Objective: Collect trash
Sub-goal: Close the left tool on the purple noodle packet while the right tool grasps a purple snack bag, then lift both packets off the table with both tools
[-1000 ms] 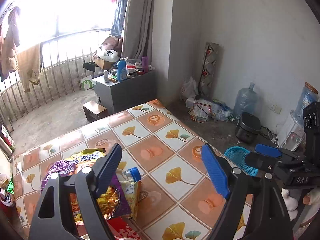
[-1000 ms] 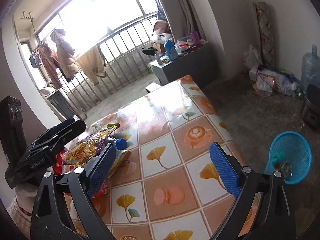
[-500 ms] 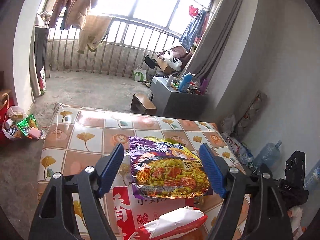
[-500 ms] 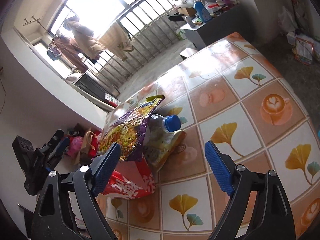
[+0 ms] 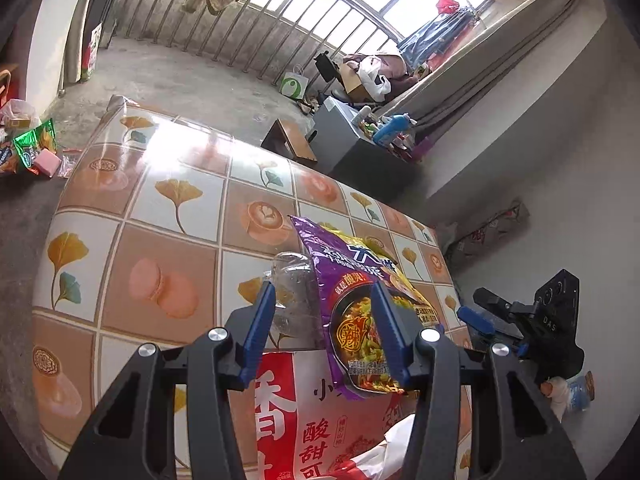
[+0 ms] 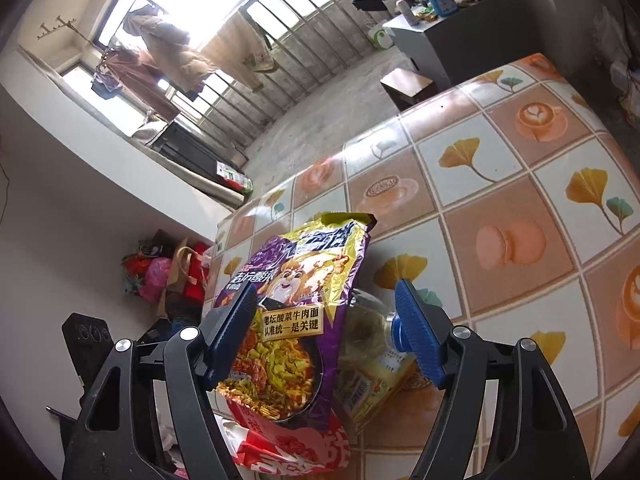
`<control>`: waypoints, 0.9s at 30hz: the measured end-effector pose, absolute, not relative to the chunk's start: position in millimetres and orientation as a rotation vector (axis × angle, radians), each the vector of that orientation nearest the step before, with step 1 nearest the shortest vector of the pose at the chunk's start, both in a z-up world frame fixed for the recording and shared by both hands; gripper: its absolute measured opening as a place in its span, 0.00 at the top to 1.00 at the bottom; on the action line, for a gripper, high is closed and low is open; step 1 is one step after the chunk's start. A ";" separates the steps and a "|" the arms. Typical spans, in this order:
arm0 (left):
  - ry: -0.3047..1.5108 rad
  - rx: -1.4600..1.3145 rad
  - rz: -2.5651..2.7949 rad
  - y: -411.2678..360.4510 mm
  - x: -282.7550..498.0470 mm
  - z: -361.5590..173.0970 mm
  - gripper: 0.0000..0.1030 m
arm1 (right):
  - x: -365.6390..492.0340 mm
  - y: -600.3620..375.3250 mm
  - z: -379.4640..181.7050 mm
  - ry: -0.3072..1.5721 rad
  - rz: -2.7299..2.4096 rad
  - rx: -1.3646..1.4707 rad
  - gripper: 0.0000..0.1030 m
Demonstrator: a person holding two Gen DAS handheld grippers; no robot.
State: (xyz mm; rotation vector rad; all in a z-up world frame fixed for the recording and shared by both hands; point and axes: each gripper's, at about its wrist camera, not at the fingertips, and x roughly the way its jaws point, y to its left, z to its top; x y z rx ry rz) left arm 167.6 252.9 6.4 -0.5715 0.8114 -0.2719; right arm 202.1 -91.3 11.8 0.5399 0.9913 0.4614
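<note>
While both claws stand wide and hold nothing, the trash lies heaped at the near edge of the table [image 5: 120, 216], under a tiled oilcloth with ginkgo leaves and coffee cups.

Item 1, left of the heap in the left wrist view: clear plastic bottle [image 5: 294, 300], lying on its side, partly tucked under the purple packet. The left gripper [image 5: 324, 330] straddles its base and the packet's edge, jaws apart, nothing clamped; likely lined up for a first pick.

Item 2, middle: purple noodle packet [image 5: 360, 300], crumpled, draped over the bottle and so tilted up, not flat.

Item 3, beneath, nearest edge: red-and-white wrapper [image 5: 312, 420] with large characters, flat under the packet; a white crumpled scrap touches its near end.

Item 4, right side: right gripper [image 6: 328, 334], jaws wide, framing the packet's printed face [image 6: 292, 320] and the bottle's blue cap [image 6: 396, 326]; the cap sits just beside the right pad, contact not clear.

Collection bin: not in view in either camera. Judged stage: approach, no piece lifted yet.
</note>
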 end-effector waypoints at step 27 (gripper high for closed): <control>0.843 -0.393 -0.301 215.3 179.4 23.4 0.53 | 231.7 -100.8 50.5 1.035 0.859 0.876 1.00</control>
